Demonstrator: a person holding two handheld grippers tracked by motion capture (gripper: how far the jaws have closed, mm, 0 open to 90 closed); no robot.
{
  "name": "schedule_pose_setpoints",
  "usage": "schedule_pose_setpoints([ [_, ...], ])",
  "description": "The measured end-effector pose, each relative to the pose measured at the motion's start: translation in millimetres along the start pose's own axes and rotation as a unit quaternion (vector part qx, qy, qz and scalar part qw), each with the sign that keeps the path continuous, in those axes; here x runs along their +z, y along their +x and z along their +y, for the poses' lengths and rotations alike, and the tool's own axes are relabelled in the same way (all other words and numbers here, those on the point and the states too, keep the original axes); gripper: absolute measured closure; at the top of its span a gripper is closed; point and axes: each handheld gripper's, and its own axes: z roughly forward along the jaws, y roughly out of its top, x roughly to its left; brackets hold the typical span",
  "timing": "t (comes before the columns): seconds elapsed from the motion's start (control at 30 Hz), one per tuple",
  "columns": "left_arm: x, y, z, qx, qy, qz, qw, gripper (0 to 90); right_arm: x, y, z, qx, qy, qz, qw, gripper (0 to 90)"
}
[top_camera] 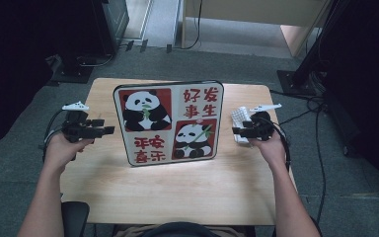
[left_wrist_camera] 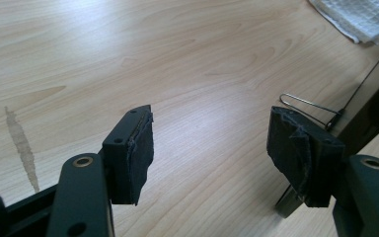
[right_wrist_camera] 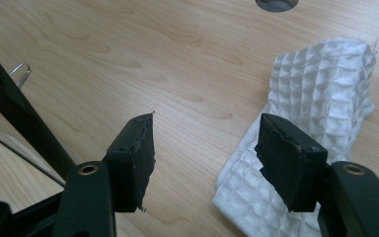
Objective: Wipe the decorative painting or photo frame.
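A panel with a black rim and panda pictures with red characters (top_camera: 170, 121) stands upright, tilted back, in the middle of the wooden table (top_camera: 177, 182). My left gripper (top_camera: 103, 126) is held to its left, open and empty (left_wrist_camera: 209, 148), above bare wood. The panel's dark edge (left_wrist_camera: 375, 113) and wire prop (left_wrist_camera: 308, 103) lie ahead to the right of this gripper. My right gripper (top_camera: 238, 132) hovers to the panel's right, open (right_wrist_camera: 205, 150), with its right jaw over a white waffle cloth (right_wrist_camera: 321, 89) (top_camera: 239, 117). I cannot tell whether that jaw touches the cloth.
The panel's black edge (right_wrist_camera: 15, 118) and wire prop (right_wrist_camera: 19, 73) show at the left in the right gripper view. The cloth (left_wrist_camera: 355, 15) lies far across the table from the left gripper. A pale streak (left_wrist_camera: 22, 148) marks the wood. Cables and stands surround the table on grey carpet.
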Motion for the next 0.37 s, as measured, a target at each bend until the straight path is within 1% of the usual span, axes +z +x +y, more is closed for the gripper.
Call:
schedule_pose_setpoints([
  [0.03, 0.2, -0.1, -0.5, 0.003, 0.001, 0.003, 1.0000, 33.5, -0.5, -0.1, -1.0, -0.003, -0.001, 0.000, 1.0000, 39.6],
  [0.07, 0.5, -0.4, -0.7, 0.005, 0.003, 0.005, 1.0000, 33.3, -1.3, 1.0, -2.2, 0.001, 0.000, 0.002, 1.0000, 39.6],
  [0.17, 2.5, -1.3, -1.0, 0.011, 0.009, 0.006, 0.9999, 33.0, -3.9, 2.6, -4.5, -0.005, -0.002, 0.003, 1.0000, 39.6],
  [0.23, 2.5, -2.1, -0.8, 0.015, 0.009, 0.002, 0.9998, 33.1, -5.7, 3.2, -5.3, -0.006, -0.006, 0.004, 1.0000, 39.4],
  [0.3, 1.9, -3.5, -1.0, 0.024, 0.002, 0.003, 0.9997, 34.7, -7.1, 2.9, -5.5, -0.007, -0.013, 0.003, 0.9999, 39.5],
  [0.33, 1.2, -4.2, -1.3, 0.035, -0.005, 0.002, 0.9994, 37.5, -9.0, 1.7, -5.0, -0.001, -0.022, 0.007, 0.9997, 39.3],
  [0.37, 0.6, -4.9, -1.5, 0.044, -0.012, 0.004, 0.9990, 37.5, -9.0, 1.7, -5.0, -0.001, -0.022, 0.007, 0.9997, 38.0],
])
